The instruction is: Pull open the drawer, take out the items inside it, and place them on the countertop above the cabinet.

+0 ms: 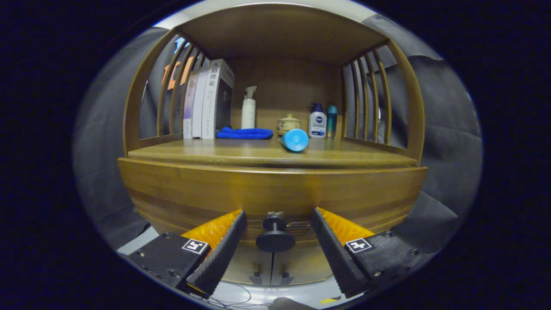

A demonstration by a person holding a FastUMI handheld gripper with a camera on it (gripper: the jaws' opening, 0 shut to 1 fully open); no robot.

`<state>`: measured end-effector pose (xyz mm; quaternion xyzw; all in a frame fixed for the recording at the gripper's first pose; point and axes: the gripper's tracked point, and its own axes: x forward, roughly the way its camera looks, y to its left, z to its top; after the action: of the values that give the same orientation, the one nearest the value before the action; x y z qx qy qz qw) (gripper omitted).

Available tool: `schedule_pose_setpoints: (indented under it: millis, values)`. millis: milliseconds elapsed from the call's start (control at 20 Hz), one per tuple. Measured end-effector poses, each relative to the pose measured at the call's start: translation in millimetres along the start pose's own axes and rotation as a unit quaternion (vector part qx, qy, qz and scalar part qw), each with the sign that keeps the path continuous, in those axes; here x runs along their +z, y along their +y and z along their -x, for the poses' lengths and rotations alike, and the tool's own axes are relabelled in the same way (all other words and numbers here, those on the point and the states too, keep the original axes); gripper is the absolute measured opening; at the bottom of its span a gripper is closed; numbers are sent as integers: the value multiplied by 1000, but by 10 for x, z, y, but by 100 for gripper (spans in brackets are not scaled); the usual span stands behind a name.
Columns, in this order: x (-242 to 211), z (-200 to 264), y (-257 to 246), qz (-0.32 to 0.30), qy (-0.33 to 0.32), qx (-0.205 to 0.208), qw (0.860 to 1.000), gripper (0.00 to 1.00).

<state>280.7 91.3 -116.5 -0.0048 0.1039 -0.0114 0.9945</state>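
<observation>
Drawer (271, 193): shut, contents hidden.
Knob (275, 236): between the tongs (275, 234), fingers spread wide, gripping nothing.
Tabletop (241, 151): carries blue cup (295, 140), cloth (244, 133), bottles.
Stage: fits before opening or after closing.

Three upright books (206, 101), three bottles (248, 107) — one blue cloth (244, 134), one lidded jar (288, 124), one blue cup (295, 140), one drawer knob (275, 234)

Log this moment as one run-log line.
phase: reaching for drawer | gripper: open, fingers either side of drawer knob, not touching | drawer: closed | countertop: blue cup lying on its side
</observation>
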Motion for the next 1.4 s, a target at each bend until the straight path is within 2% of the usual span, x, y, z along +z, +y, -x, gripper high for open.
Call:
schedule_pose_setpoints:
  millis: [350,450,700,900,1400]
  values:
    - [-23,-86,24,-20,-24,13,999,100]
    - [-66,-92,3,1,-17,7,1000,100]
    - [-20,-25,11,-12,16,19,1000,100]
    - [178,486,-116,-28,2,24,999,100]
    - [630,2222,-288,-22,-62,37,997,100]
